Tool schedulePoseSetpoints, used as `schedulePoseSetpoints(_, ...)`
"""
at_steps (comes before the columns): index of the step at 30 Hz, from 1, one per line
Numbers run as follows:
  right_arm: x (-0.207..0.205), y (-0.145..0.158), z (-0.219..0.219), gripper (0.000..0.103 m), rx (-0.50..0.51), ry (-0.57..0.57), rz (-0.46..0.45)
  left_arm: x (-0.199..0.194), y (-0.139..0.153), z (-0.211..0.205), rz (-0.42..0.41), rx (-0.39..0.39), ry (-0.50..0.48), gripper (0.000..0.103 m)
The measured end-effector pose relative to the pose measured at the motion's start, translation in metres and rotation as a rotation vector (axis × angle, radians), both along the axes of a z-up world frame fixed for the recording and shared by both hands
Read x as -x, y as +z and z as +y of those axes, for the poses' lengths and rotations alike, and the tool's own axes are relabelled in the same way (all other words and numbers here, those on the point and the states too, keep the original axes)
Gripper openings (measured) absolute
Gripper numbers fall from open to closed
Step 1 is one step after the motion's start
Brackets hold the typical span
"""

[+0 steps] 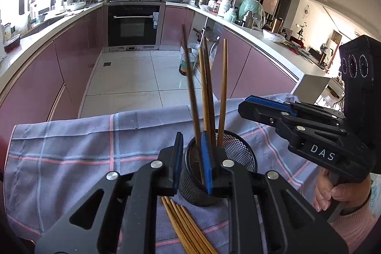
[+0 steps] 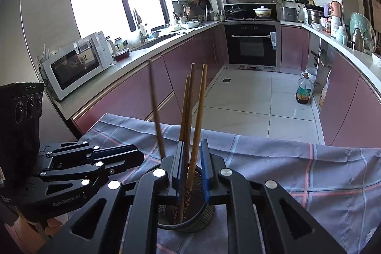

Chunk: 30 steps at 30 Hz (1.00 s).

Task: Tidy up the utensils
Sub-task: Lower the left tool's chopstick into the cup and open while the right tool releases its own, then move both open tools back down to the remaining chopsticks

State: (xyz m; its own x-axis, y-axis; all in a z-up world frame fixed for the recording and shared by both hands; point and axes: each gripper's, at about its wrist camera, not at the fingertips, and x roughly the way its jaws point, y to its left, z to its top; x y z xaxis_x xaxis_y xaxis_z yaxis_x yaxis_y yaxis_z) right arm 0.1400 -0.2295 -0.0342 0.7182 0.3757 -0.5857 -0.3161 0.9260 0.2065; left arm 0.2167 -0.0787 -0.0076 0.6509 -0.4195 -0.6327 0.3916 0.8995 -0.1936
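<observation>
Your left gripper (image 1: pixel 191 161) straddles near rim of mesh holder (image 1: pixel 238 154), fingers apart with nothing between pads, likely steadying it. Four chopsticks (image 1: pixel 206 92) stand upright inside, leaning fanned. Loose chopsticks (image 1: pixel 183 227) lie on checked cloth (image 1: pixel 71 146) just before holder, awaiting pickup. Your right gripper (image 2: pixel 191 168) hangs over holder, fingers apart around standing sticks, gripping none.

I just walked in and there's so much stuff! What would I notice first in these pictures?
Probably the wooden chopsticks sticking up out of the black mesh cup on the checked cloth, right between the two black grippers. More chopsticks lie flat on the cloth just in front of the cup. Behind it all is a pink kitchen with a black oven.
</observation>
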Motion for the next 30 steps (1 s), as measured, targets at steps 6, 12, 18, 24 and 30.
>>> schedulePoseSetpoints(6,0.008,0.003,-0.004,0.021,-0.012,-0.002,-0.026,0.014,0.005,0.014,-0.055,0.015,0.052,0.023)
schedulePoseSetpoints(12,0.032,0.011,-0.002,0.026,-0.024,0.026,-0.075,0.049,0.014,0.032,-0.140,0.010,0.090,0.034)
schedulePoseSetpoints(18,0.070,0.019,0.005,0.033,-0.041,0.107,-0.126,0.088,0.017,0.051,-0.201,-0.016,0.111,0.044)
schedulePoseSetpoints(24,0.097,-0.006,0.017,0.034,-0.038,0.174,-0.056,0.113,-0.006,0.057,-0.157,-0.063,0.112,0.047)
schedulePoseSetpoints(30,0.100,-0.052,0.032,0.035,-0.022,0.193,0.085,0.125,-0.054,0.052,-0.039,-0.103,0.075,0.047)
